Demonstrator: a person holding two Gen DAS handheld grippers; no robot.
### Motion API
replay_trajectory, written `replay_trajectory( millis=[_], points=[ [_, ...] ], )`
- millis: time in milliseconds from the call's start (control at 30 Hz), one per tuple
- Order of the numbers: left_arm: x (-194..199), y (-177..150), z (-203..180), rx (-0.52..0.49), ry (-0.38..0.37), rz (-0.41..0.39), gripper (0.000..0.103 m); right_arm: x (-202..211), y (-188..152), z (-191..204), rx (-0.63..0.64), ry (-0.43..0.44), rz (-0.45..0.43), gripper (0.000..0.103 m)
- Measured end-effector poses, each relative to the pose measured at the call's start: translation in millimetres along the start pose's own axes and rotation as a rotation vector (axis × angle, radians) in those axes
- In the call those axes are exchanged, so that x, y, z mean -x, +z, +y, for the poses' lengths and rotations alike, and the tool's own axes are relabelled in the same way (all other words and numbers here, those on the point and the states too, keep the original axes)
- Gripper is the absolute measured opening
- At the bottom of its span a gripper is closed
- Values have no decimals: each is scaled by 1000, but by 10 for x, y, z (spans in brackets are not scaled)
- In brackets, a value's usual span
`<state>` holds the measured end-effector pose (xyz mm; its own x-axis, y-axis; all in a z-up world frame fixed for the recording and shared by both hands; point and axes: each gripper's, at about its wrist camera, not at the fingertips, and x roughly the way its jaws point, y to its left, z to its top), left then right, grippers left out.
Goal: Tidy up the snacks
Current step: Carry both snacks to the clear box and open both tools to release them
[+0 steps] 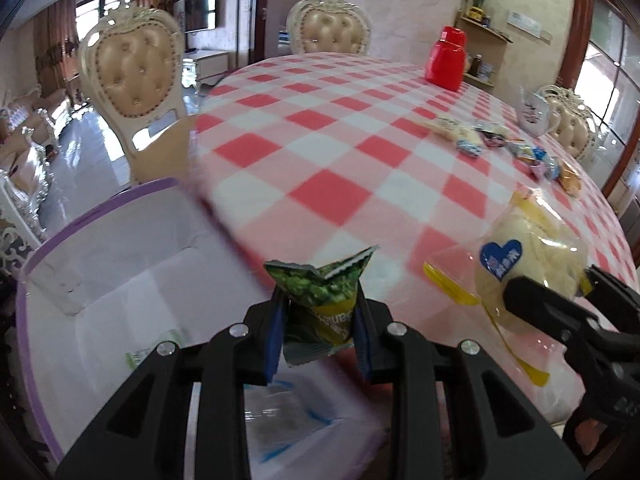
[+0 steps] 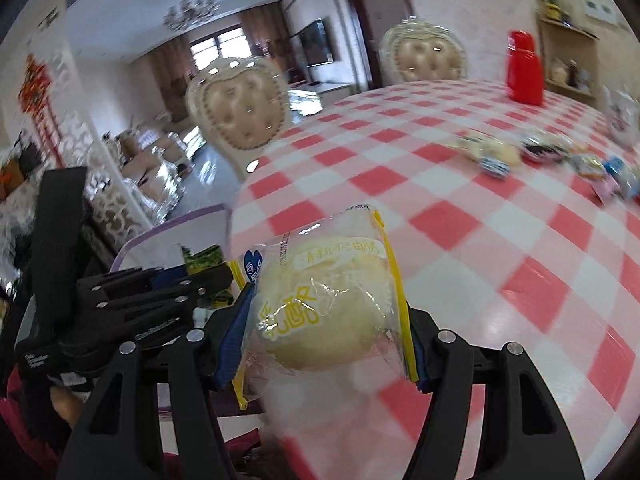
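Note:
My left gripper (image 1: 320, 320) is shut on a small green snack packet (image 1: 322, 304) and holds it above the near edge of a white box with a purple rim (image 1: 92, 216). My right gripper (image 2: 320, 328) is shut on a clear bag with a yellow bun (image 2: 328, 300), held above the table's near edge. That bag (image 1: 532, 264) and the right gripper's fingers (image 1: 552, 308) show at the right of the left wrist view. The left gripper (image 2: 192, 280) with the green packet (image 2: 202, 258) shows at the left of the right wrist view, over the box (image 2: 180, 228).
A pile of loose wrapped snacks (image 1: 516, 148) lies at the far right of the red-and-white checked table (image 1: 360, 128). A red jar (image 1: 448, 58) stands at the back, a white teapot (image 1: 534, 114) at the right. Padded chairs (image 1: 132, 76) stand around the table.

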<state>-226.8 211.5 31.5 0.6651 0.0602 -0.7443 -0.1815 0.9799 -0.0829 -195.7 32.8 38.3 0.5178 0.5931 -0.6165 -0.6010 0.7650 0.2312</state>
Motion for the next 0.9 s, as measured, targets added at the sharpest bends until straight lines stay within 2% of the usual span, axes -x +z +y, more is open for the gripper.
replay_trajectory(
  millis=[267,700,767,800,833,867,900],
  points=[
    [45,19,673,112,82,-7,30,-240,-22,683,163,58,52,63],
    [53,48,1133,183,157,5,31,-511,-273,1332,373,100,137,64],
    [63,51,1215,211,178,8,42,-566,-312,1375,378,114,162,66],
    [70,58,1233,223,189,6,68,-572,-315,1377,375,118,164,70],
    [95,65,1243,233,201,-7,83,-559,-301,1357,366,124,155,73],
    [132,72,1236,235,218,-29,83,-511,-268,1303,342,126,132,79],
    [153,81,1222,230,235,-38,83,-467,-233,1236,318,127,114,80]
  ],
)
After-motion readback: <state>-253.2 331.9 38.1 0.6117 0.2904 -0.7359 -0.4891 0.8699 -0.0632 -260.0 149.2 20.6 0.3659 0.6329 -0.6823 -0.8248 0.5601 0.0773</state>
